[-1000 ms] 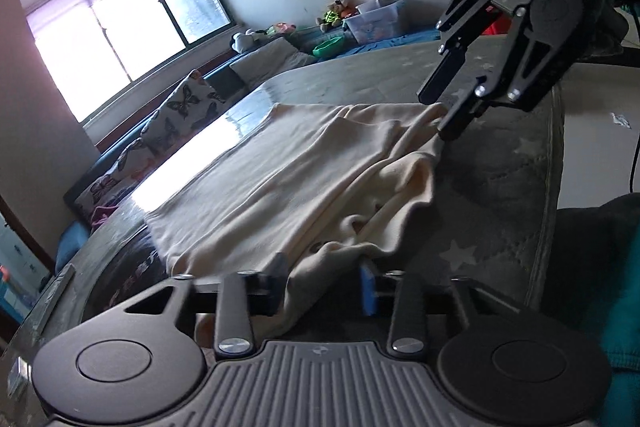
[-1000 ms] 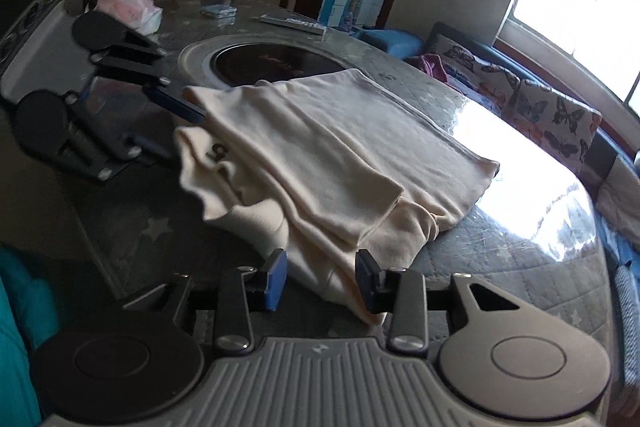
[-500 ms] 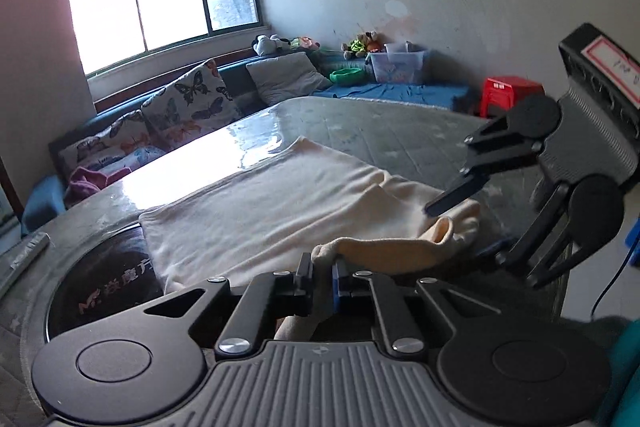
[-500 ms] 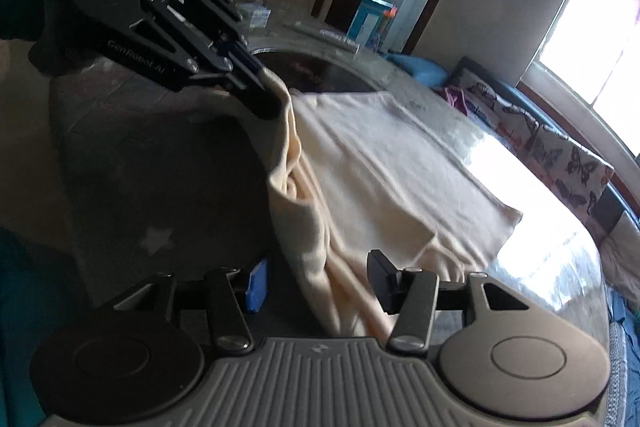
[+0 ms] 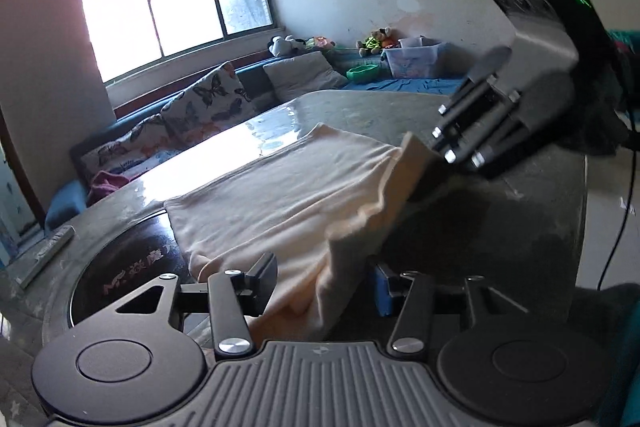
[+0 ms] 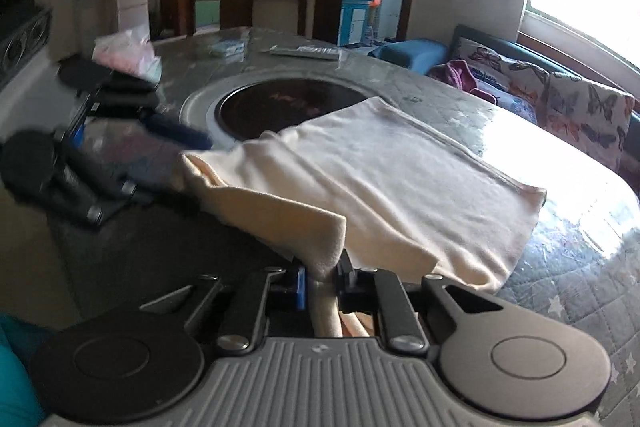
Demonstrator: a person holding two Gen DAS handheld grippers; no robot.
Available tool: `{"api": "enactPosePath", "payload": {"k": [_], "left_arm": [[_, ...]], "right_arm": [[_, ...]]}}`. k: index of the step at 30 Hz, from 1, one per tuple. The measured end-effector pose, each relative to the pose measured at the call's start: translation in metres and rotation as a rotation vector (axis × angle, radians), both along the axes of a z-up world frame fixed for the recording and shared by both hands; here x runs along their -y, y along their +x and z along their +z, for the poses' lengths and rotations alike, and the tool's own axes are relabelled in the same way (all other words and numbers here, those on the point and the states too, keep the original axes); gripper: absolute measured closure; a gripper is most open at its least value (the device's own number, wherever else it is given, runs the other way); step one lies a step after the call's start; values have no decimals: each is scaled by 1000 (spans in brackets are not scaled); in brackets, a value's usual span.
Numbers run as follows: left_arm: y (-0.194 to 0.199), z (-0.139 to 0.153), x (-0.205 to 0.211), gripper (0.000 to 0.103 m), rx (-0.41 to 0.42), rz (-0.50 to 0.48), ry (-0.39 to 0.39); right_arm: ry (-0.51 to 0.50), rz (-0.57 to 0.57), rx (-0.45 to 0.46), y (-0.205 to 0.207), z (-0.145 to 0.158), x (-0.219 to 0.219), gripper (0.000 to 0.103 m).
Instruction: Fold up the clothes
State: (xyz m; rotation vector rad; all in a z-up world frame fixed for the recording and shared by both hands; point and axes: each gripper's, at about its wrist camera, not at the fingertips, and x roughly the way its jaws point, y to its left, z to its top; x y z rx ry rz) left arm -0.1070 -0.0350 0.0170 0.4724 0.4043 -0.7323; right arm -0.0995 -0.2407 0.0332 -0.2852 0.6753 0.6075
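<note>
Cream knit garment half-folded on my desk — right tongs pinch its near corner, left tongs spread; next I carry it across.

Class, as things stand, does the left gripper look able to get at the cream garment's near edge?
Probably yes: the left gripper is open with the cream garment draped between its fingers, nothing blocking. The right gripper is shut on another part.
</note>
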Motion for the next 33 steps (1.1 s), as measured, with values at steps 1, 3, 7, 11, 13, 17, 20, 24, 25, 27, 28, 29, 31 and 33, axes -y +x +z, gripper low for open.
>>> {"api": "enactPosePath", "payload": {"k": [1, 3, 7, 11, 13, 17, 20, 24, 25, 27, 28, 29, 31, 33], "left_arm": [[-2, -2, 1, 50, 15, 1, 14], [-5, -6, 2, 50, 44, 2, 42], [-7, -17, 4, 50, 96, 2, 104], [-4, -28, 4, 65, 132, -2, 165], [-5, -28, 2, 78, 135, -7, 166], [-7, -22, -4, 91, 127, -14, 146], [-16, -13, -8, 93, 117, -28, 120], [-31, 1, -12, 93, 103, -50, 85], [-35, 6, -13, 93, 101, -57, 77], [-47, 15, -17, 93, 99, -70, 62], [-54, 20, -18, 93, 96, -78, 57], [-62, 24, -19, 93, 89, -87, 53], [-78, 32, -21, 93, 77, -103, 45], [-94, 40, -24, 93, 65, -120, 37]], "right_arm": [[13, -6, -7, 2, 2, 2, 91], [35, -17, -17, 5, 5, 4, 91], [39, -27, -14, 4, 8, 6, 92], [41, -40, -14, 5, 5, 6, 93], [41, -41, -3, 3, 5, 6, 93], [49, -32, 23, -10, 10, 9, 94], [50, -21, 44, -26, 18, 11, 95], [52, -5, 71, -48, 29, 15, 95], [52, -2, 78, -53, 32, 16, 95], [53, 6, 92, -64, 37, 18, 95], [53, 10, 99, -69, 40, 19, 95], [54, 14, 106, -75, 43, 20, 95], [50, 23, 105, -92, 50, 20, 95], [45, 33, 103, -110, 58, 20, 95]]}}
